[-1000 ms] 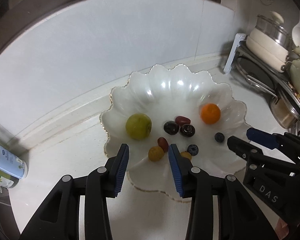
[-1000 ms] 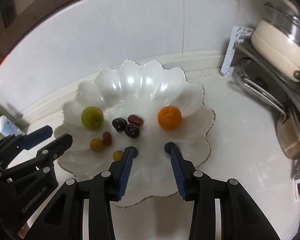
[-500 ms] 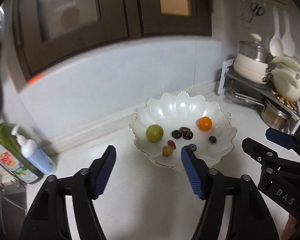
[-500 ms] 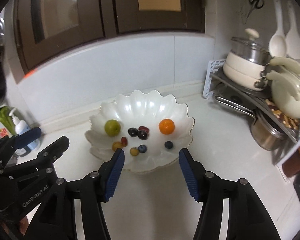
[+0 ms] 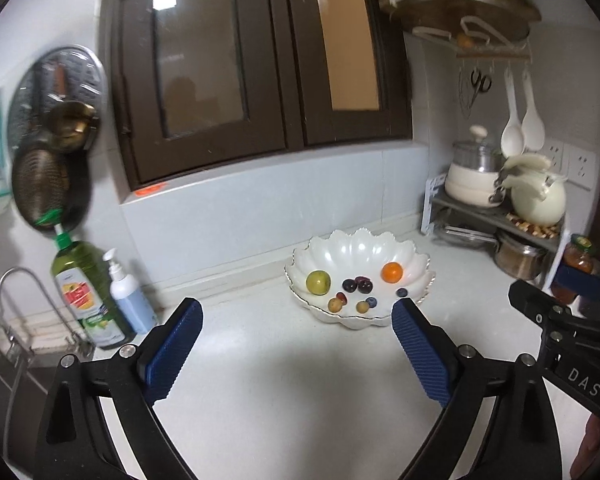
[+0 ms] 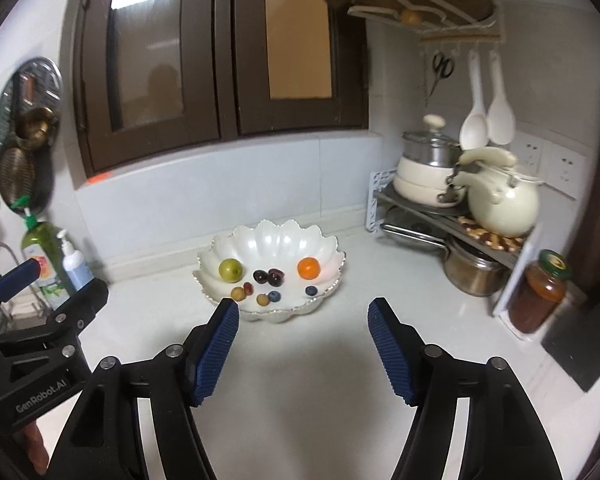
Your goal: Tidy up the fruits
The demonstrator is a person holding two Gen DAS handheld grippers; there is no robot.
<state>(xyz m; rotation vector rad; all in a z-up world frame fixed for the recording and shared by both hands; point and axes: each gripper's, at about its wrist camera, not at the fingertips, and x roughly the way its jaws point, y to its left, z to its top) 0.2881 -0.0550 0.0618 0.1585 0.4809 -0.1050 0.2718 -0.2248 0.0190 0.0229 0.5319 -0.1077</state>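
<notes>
A white scalloped bowl stands on the white counter near the back wall. It holds a green fruit, an orange, dark cherries, blueberries and small yellow fruits. My left gripper hangs well back from the bowl, its jaws opening wide with nothing between them. My right gripper is also back from the bowl, jaws opening and empty. Each gripper shows at the edge of the other's view.
A green bottle and a pump bottle stand by the sink tap at the left. At the right, a rack carries pots and a cream kettle; a jar stands beside it.
Both grippers have drawn back and up from the bowl, which now looks small and far. Both pairs of jaws have spread much wider. The fruits stay in the bowl.
</notes>
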